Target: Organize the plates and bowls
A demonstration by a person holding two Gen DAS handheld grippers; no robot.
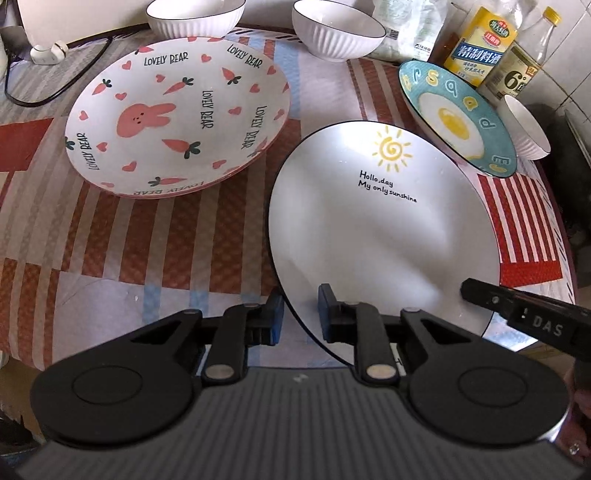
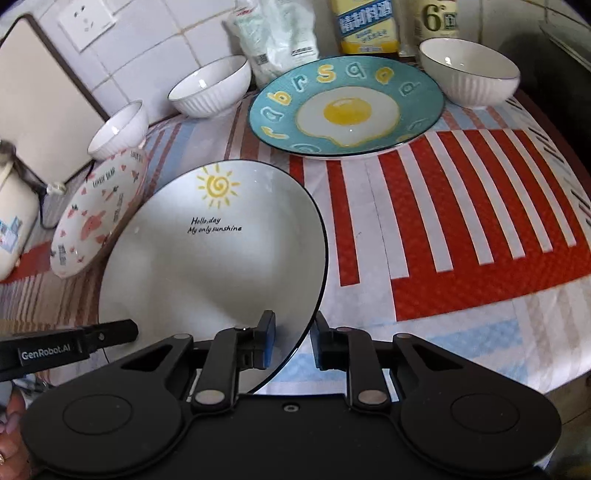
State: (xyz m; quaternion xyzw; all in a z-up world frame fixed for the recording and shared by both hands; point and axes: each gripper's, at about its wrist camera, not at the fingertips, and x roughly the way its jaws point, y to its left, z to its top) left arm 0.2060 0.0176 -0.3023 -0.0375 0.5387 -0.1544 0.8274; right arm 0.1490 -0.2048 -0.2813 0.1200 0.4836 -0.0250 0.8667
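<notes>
A white plate with a yellow sun and "Hello, day" text [image 1: 384, 236] [image 2: 214, 266] is tilted up off the striped cloth. My left gripper [image 1: 301, 319] straddles its near left rim, one pad on each side. My right gripper [image 2: 291, 341] straddles its near right rim the same way. A small gap shows at the pads, so the grip is unclear. A pink rabbit plate [image 1: 177, 114] [image 2: 98, 218] lies to the left. A teal fried-egg plate [image 1: 458, 118] [image 2: 345, 109] lies at the back right. White ribbed bowls [image 1: 338, 31] [image 2: 210, 86] stand along the back.
Another bowl [image 1: 195, 16] stands back left and one [image 2: 469, 72] far right. Bottles [image 1: 480, 42] and a white bag [image 2: 275, 35] line the tiled wall. A white appliance and its black cord [image 1: 55, 88] sit at the left. The table edge [image 1: 569, 258] drops off on the right.
</notes>
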